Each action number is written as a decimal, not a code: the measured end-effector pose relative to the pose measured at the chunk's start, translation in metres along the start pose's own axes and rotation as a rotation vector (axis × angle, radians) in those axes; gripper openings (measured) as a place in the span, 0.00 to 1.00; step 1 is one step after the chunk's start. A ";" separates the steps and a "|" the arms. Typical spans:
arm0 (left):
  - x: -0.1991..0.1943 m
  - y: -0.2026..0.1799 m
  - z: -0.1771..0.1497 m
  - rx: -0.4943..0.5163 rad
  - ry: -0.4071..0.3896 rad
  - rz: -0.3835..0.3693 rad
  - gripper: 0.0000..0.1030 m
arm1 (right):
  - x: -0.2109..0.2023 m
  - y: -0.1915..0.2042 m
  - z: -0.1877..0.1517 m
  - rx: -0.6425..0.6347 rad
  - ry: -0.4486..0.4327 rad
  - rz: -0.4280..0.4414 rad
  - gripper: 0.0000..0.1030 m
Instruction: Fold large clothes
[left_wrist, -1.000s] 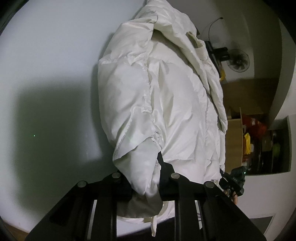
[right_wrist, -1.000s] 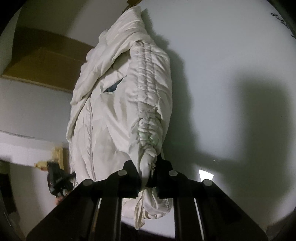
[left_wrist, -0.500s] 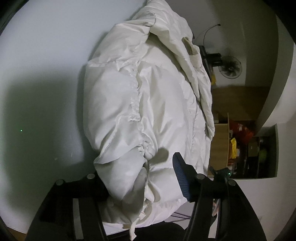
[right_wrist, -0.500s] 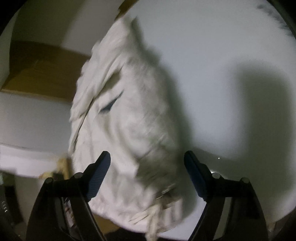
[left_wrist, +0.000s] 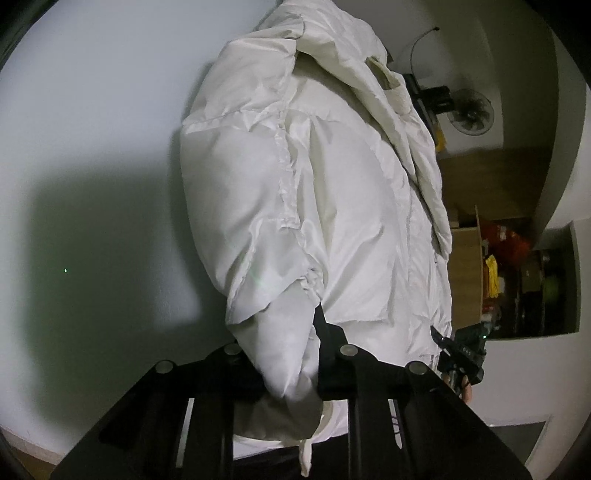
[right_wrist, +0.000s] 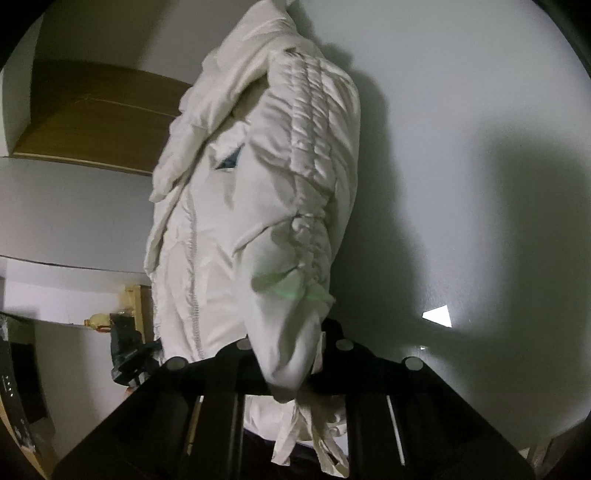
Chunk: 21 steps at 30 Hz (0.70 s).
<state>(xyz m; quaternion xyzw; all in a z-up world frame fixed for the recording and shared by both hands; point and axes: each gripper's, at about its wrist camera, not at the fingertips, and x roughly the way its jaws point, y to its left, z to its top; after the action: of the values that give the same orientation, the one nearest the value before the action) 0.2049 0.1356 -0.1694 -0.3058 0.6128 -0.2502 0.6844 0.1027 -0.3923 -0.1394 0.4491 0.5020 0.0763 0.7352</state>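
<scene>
A white puffy jacket (left_wrist: 332, 206) lies on a white table (left_wrist: 92, 147), its collar end far from me. My left gripper (left_wrist: 288, 354) is shut on the near left corner of the jacket, with fabric bunched between its jaws. My right gripper (right_wrist: 291, 354) is shut on the near right corner of the jacket (right_wrist: 266, 206), beside a ruched sleeve seam. Drawstring ends hang below the right gripper. The right gripper also shows in the left wrist view (left_wrist: 461, 350), and the left gripper in the right wrist view (right_wrist: 129, 350).
The white table (right_wrist: 461, 147) spreads on both sides of the jacket, with gripper shadows on it. A fan (left_wrist: 469, 114) and a shelf with clutter (left_wrist: 517, 273) stand beyond the table. A wooden panel (right_wrist: 96, 118) lies past the table's far edge.
Half a second ago both grippers were open around the jacket's near corners. Now both have shut on the fabric again, as they were one second ago.
</scene>
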 end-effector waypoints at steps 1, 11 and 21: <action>-0.001 -0.001 -0.002 0.003 0.004 -0.004 0.16 | -0.001 0.001 -0.001 -0.002 0.002 0.000 0.11; -0.033 0.008 -0.018 -0.011 0.020 -0.102 0.15 | -0.049 0.002 0.001 -0.006 0.029 0.130 0.11; -0.081 -0.015 0.016 0.056 -0.040 -0.172 0.16 | -0.088 0.023 0.037 -0.060 0.004 0.214 0.11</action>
<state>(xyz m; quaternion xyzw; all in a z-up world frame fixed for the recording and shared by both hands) 0.2112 0.1853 -0.1022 -0.3431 0.5632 -0.3189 0.6807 0.0980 -0.4501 -0.0596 0.4779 0.4502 0.1701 0.7349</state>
